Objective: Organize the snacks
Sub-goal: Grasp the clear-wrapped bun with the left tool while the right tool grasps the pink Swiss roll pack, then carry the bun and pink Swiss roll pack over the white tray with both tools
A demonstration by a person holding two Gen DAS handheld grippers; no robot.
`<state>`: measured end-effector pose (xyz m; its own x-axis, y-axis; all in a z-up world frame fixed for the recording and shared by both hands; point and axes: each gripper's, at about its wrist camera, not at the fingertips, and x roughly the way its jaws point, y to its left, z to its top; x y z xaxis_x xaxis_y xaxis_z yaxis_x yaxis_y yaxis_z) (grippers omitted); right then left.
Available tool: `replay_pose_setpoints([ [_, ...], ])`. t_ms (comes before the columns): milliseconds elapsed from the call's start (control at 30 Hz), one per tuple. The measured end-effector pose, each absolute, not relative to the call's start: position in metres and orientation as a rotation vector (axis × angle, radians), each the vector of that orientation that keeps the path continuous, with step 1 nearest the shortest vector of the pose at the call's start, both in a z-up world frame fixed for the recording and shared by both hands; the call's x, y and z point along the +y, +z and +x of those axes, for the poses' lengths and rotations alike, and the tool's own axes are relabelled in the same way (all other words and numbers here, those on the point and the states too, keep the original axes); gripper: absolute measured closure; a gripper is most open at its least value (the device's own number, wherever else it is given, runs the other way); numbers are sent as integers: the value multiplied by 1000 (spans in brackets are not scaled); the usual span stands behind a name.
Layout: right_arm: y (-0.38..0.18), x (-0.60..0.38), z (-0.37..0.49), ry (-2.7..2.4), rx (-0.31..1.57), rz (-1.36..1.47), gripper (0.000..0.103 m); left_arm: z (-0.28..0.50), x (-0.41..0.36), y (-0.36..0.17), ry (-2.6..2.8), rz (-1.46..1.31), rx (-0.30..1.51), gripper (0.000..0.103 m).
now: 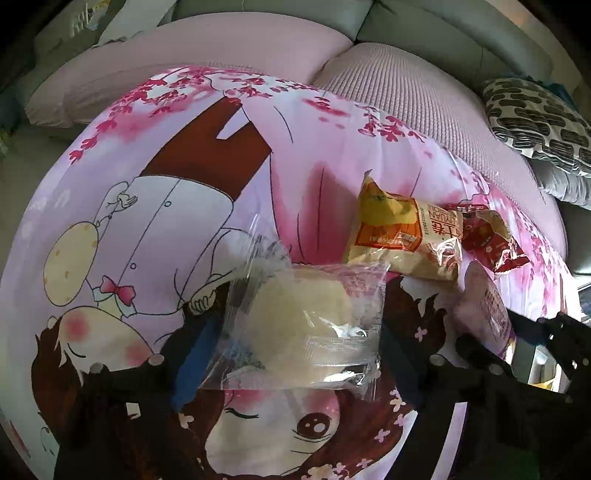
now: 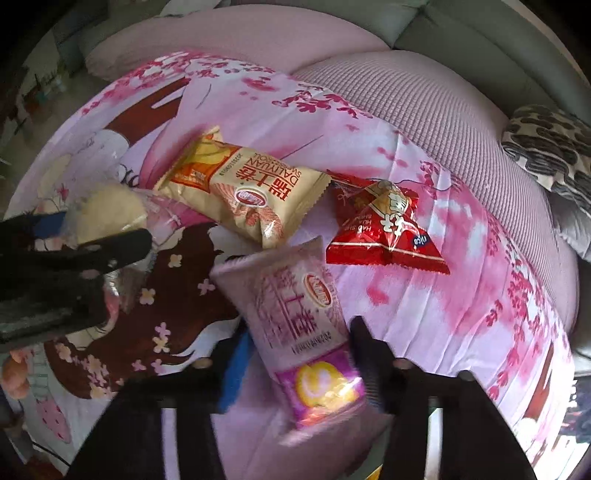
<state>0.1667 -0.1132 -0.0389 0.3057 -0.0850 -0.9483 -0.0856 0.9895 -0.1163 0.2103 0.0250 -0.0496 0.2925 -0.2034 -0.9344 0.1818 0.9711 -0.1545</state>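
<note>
My left gripper [image 1: 295,354] is shut on a clear packet with a pale round cake [image 1: 299,325] and holds it over the pink cartoon sheet [image 1: 155,229]. My right gripper [image 2: 299,354] is shut on a purple swiss roll packet [image 2: 299,325], lifted above the sheet. A beige and orange swiss roll packet [image 2: 240,184] and a red snack packet [image 2: 380,225] lie on the sheet just beyond. The left gripper with its cake [image 2: 107,214] shows at the left of the right wrist view. The purple packet [image 1: 484,310] shows at the right of the left wrist view.
The sheet covers a pink sofa seat [image 2: 424,103] with grey back cushions [image 1: 443,33]. A black and white patterned pillow [image 1: 543,122] lies at the far right.
</note>
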Motion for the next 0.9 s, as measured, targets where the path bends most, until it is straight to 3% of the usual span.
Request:
replay_pose_setpoints([
  [233,-25,-115,152,7,1229,-32,61,199,23,-48,-264,-24,1259,35],
  [900,18,-123,26,-168,1013,294,62,140,50,21,-245,-133,1127,36],
])
